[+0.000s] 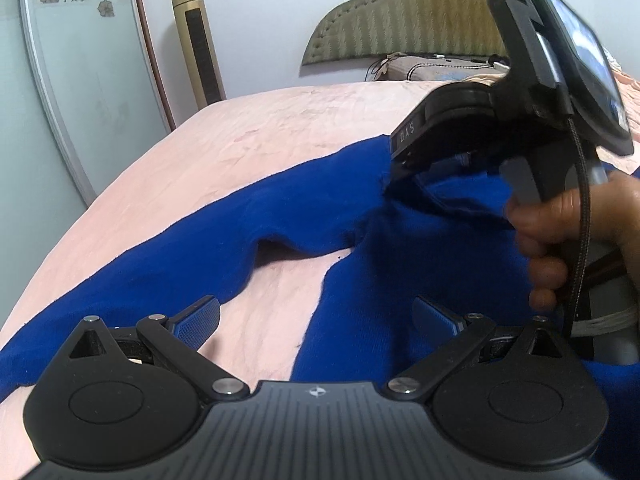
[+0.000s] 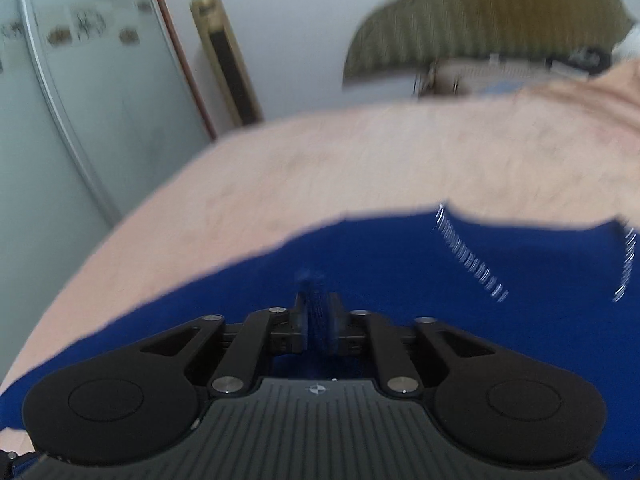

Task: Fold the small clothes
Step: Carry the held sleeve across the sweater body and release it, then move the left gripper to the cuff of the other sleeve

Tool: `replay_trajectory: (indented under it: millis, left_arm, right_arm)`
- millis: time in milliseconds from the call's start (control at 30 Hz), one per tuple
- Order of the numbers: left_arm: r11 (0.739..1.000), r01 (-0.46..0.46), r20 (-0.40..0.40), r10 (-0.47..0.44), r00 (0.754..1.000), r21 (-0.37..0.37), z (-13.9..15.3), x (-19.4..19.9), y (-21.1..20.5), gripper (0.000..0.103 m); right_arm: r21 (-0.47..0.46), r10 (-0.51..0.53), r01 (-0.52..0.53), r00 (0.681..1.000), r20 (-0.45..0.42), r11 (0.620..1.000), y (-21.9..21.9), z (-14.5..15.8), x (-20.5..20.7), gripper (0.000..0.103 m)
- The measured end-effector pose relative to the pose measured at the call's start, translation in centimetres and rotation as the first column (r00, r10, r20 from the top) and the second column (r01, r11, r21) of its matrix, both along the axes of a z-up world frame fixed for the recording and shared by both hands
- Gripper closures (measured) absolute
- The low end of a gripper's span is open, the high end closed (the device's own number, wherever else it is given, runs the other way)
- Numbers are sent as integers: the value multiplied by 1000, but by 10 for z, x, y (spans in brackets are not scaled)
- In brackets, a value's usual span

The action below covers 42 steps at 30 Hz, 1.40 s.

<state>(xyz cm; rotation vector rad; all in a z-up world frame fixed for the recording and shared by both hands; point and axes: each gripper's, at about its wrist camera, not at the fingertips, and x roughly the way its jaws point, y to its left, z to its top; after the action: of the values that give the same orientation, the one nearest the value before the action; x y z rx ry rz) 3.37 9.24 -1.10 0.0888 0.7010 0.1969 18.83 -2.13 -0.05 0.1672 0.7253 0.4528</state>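
A small royal-blue garment (image 1: 304, 216) lies spread on the pink bedsheet (image 1: 248, 136), its two legs forked toward me. My left gripper (image 1: 316, 316) is open and empty, low over the fork between the legs. My right gripper (image 1: 394, 184), held in a hand, is shut on a pinch of the blue garment near its middle and lifts the cloth a little. In the blurred right wrist view the right gripper (image 2: 320, 312) has blue cloth (image 2: 400, 280) clamped between its closed fingers, with white stitching (image 2: 472, 256) to the right.
The bed's left edge (image 1: 120, 184) curves down beside a glass door (image 1: 80, 80) and a gold tower fan (image 1: 198, 40). A padded headboard (image 1: 420, 16) and a pillow (image 1: 432, 68) lie at the far end.
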Motion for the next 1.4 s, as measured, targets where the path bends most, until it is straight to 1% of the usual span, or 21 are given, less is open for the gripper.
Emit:
replay_trajectory:
  millis: [33,67,133,167,233,267,300,333,433,467,567,600,633,667,767,833,900,1033,1100,1233,1400]
  left_arm:
    - [1000,4,3,-4,1000,0,1,-1,0,0]
    - [1000,5,7,-5,1000,4,1,-2,1,0]
    - [1000,-4,7,4,1000,15,0,-2,1,0]
    - [1000,-10,4,10,1000,15,0,-1,1,0]
    - [1000,-21,-2,21,1000,2,-1,2,1,0]
    - [1000,-31,-9,31,999,-6,-1,3,0,0]
    - [999,-39,-15,39,999,-12,-2,4,-1,0]
    - [999,-42,-22,42,999,-20,-2,4,-2,0]
    - [1000,-26,-25,25,999,-15,-2,1,-6,0]
    - [1000,-26,-20,26,999,-3,-1,-1,-6,0]
    - [999,-51,-14,51,999,13,-1,-1,-3,0]
    - [998,-62,-19,62,998,2,-1,-1,0,0]
    - [997,-73,-26,73,997,-18,0,0,3,0]
    - [996,-82,-33,80,996,-39,0,0,7,0]
    - [991,-106,-44,102,994,-83,-1,-2,14,0]
    - [989,-120,-49,116,992,-88,-2,-4,17,0]
    - [988,-130,-55,126,991,-87,-2,-4,18,0]
    - [984,-161,-52,157,986,-74,-2,-5,20,0]
    - [982,-172,-51,169,984,-71,-2,-6,21,0]
    - [977,-196,-54,193,980,-81,-1,-8,26,0]
    - [969,-237,-59,234,971,-65,-2,-7,30,0]
  right_arm:
    - [10,11,-11,999,-34,1000,1,-5,2,68]
    - [38,11,-9,999,-51,999,-4,-7,1,68]
    - [98,10,-7,999,-30,995,-19,2,-10,68]
    - [105,6,-5,1000,-2,994,-28,9,-18,65]
    - [77,-33,28,998,59,997,-46,21,-31,55]
    - [51,-58,54,996,75,997,-53,23,-35,45]
    - [21,-78,77,994,70,997,-57,22,-37,38]
    - [-9,-86,86,995,45,996,-60,17,-36,34]
    - [-77,-49,43,996,-77,996,-58,-4,-27,35]
    - [-85,-43,36,995,-87,996,-56,-8,-28,35]
    - [-76,-35,33,999,-25,997,-54,1,-44,34]
    - [-74,-25,25,1000,-5,997,-53,4,-49,28]
    - [-91,-17,19,1000,14,996,-52,6,-53,20]
    - [-126,-13,17,1000,27,992,-49,6,-55,17]
    - [-252,-24,26,1000,11,967,-44,2,-54,18]
    - [-240,-31,39,999,35,970,-48,8,-68,17]
    - [-222,-1,18,997,77,975,-51,16,-85,10]
    - [-256,30,20,981,192,966,-58,26,-125,4]
    - [-270,31,33,973,228,962,-63,26,-138,1]
    - [-280,8,58,974,228,958,-77,23,-148,1]
    - [-245,-31,79,981,194,966,-103,10,-155,1]
